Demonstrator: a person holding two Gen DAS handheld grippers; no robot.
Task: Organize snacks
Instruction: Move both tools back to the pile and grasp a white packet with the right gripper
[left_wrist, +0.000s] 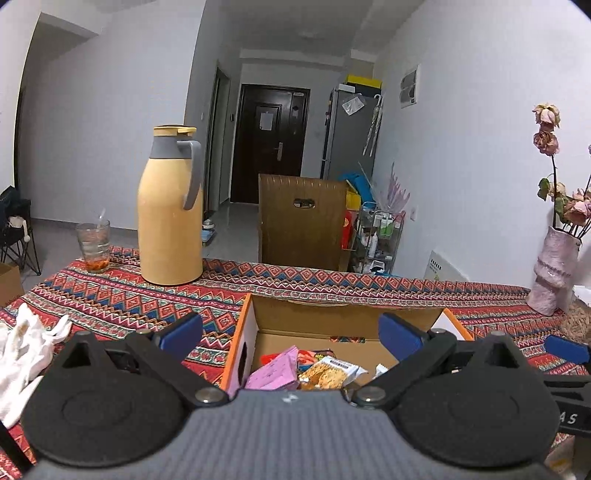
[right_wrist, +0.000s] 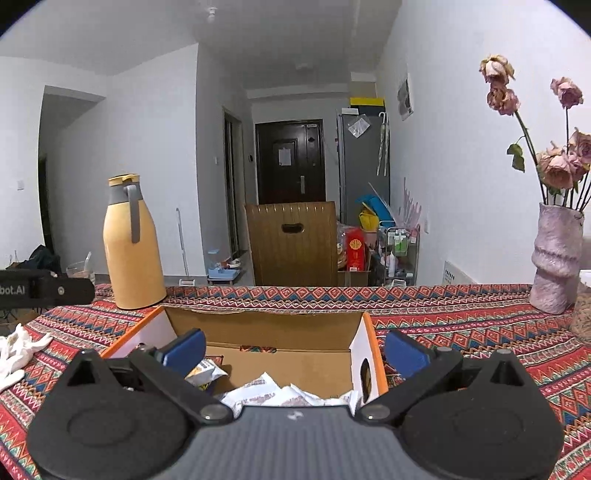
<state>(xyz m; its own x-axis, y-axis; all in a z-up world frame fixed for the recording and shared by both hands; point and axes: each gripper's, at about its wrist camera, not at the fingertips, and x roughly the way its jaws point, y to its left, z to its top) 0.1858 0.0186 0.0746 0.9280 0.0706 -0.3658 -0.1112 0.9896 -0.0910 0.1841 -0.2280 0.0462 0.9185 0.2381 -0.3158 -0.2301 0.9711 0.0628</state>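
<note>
An open cardboard box (left_wrist: 332, 317) with orange-edged white sides stands on the patterned tablecloth; it also shows in the right wrist view (right_wrist: 280, 328). Inside lie snack packets: a pink packet (left_wrist: 275, 369), an orange noodle-print packet (left_wrist: 328, 373), and white packets (right_wrist: 280, 395). My left gripper (left_wrist: 291, 334) is open and empty, held above the box's near left part. My right gripper (right_wrist: 295, 350) is open and empty, above the box's near right part. The right gripper's blue pad (left_wrist: 567, 349) shows at the left view's right edge.
A yellow thermos jug (left_wrist: 170, 210) and a glass (left_wrist: 93, 247) stand at the far left of the table. A pink vase with dried roses (right_wrist: 556, 258) stands at the far right. White gloves (left_wrist: 26, 350) lie at the left. A brown chair back (left_wrist: 301, 221) is behind the table.
</note>
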